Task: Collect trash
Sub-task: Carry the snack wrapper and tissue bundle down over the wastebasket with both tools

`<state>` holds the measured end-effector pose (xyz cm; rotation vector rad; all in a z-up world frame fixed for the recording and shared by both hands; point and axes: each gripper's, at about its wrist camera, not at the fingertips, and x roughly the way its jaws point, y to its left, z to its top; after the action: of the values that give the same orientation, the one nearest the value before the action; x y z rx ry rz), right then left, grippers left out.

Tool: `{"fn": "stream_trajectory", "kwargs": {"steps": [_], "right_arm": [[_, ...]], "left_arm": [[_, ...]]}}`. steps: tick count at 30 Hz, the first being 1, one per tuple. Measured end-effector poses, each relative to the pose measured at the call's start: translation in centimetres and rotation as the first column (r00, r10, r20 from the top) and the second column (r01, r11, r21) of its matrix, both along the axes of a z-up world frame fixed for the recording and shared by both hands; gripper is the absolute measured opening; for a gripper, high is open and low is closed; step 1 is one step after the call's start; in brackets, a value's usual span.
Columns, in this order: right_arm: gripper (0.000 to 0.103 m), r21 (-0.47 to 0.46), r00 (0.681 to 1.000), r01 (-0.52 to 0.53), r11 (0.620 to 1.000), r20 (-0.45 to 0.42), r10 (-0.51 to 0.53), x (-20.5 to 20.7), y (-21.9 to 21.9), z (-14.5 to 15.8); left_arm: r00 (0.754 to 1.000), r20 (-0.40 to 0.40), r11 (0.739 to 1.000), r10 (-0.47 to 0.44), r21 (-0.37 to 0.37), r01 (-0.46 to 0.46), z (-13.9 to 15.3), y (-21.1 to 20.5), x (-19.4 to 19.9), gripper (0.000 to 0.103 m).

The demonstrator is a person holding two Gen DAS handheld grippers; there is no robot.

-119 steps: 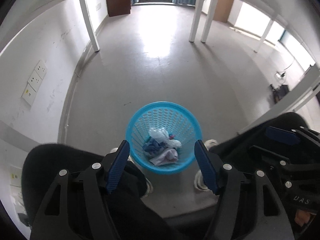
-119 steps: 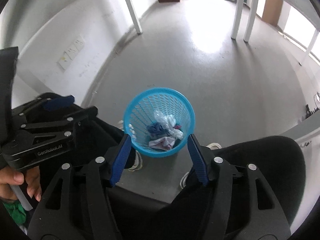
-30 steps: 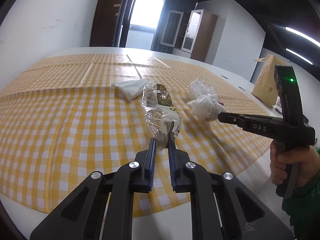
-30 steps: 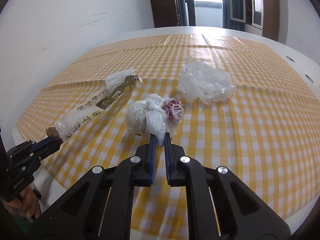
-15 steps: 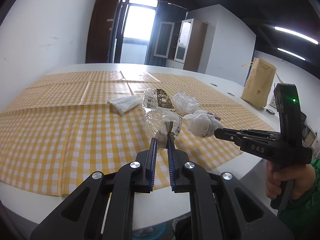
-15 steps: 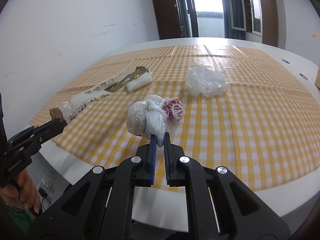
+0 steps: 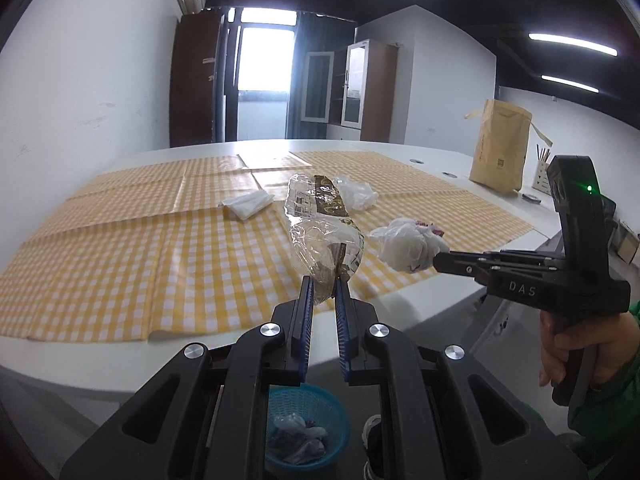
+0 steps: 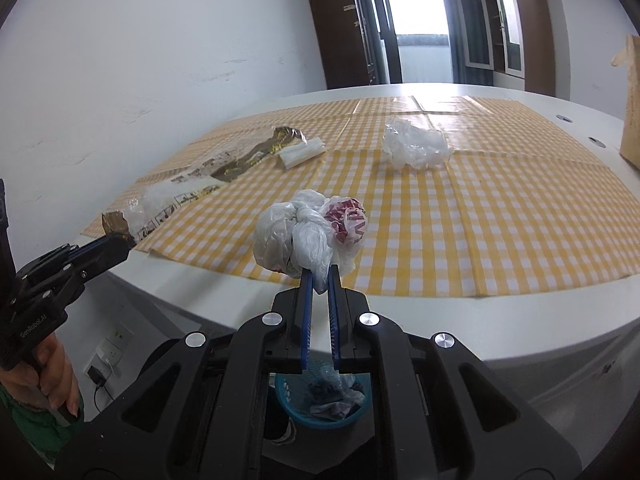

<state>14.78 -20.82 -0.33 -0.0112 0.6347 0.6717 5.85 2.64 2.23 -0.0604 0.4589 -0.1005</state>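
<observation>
My left gripper (image 7: 323, 285) is shut on the end of a long clear and brown wrapper (image 7: 320, 224), held in the air past the table's near edge; the wrapper also shows in the right wrist view (image 8: 192, 188). My right gripper (image 8: 319, 280) is shut on a knotted white plastic bag with red print (image 8: 308, 236), also lifted off the table; it shows in the left wrist view (image 7: 408, 248). A blue mesh basket (image 7: 338, 412) with trash in it stands on the floor below, also seen in the right wrist view (image 8: 286, 398).
A white table with a yellow checked cloth (image 8: 460, 208) holds a crumpled clear bag (image 8: 416, 144) and a folded white tissue (image 7: 248, 204). A brown paper bag (image 7: 500, 148) stands at the far right. My shoes are on the floor by the basket.
Both grippers have pulled back from the table with their trash, past its near edge. The blue basket on the floor has come into view below them.
</observation>
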Motion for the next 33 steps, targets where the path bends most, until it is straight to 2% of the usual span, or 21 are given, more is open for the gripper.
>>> {"fn": "stream_trajectory", "kwargs": {"steps": [4,15,19,23,26,30,33], "right_arm": [[0.007,0.000,1.000,-0.007,1.000,0.017,0.007,-1.6,-0.2,-0.1],[0.007,0.027,0.998,-0.052,0.998,0.020,0.051,-5.6,-1.7,-0.5],[0.007,0.031,0.997,-0.078,0.996,0.016,0.078,-7.4,-2.7,-0.8],[0.007,0.021,0.996,-0.092,0.996,0.019,0.092,-9.2,-4.2,-1.2],[0.007,0.013,0.995,-0.097,0.995,0.017,0.096,-10.4,-5.1,-1.6],[0.007,0.001,0.995,-0.096,0.995,0.004,0.096,-11.4,-5.6,-2.6],[0.007,-0.027,0.994,-0.109,0.994,-0.012,0.109,-12.3,-5.5,-3.8]], "left_arm": [[1.000,-0.018,1.000,-0.003,-0.022,0.003,-0.6,0.3,-1.6,0.010],[1.000,-0.020,1.000,0.002,0.029,-0.002,-0.6,-0.1,-5.2,0.010],[0.996,-0.070,0.998,-0.056,-0.037,0.053,-0.2,0.3,-7.3,0.010],[0.995,-0.077,0.997,-0.058,-0.044,0.055,0.7,0.8,-10.0,0.010],[0.993,-0.073,0.993,-0.097,-0.067,0.092,1.6,0.9,-12.3,0.010],[0.988,-0.082,0.991,-0.129,-0.046,0.126,2.5,-0.2,-15.1,0.010],[0.984,-0.099,0.989,-0.149,-0.020,0.147,1.9,-1.3,-16.4,0.010]]}}
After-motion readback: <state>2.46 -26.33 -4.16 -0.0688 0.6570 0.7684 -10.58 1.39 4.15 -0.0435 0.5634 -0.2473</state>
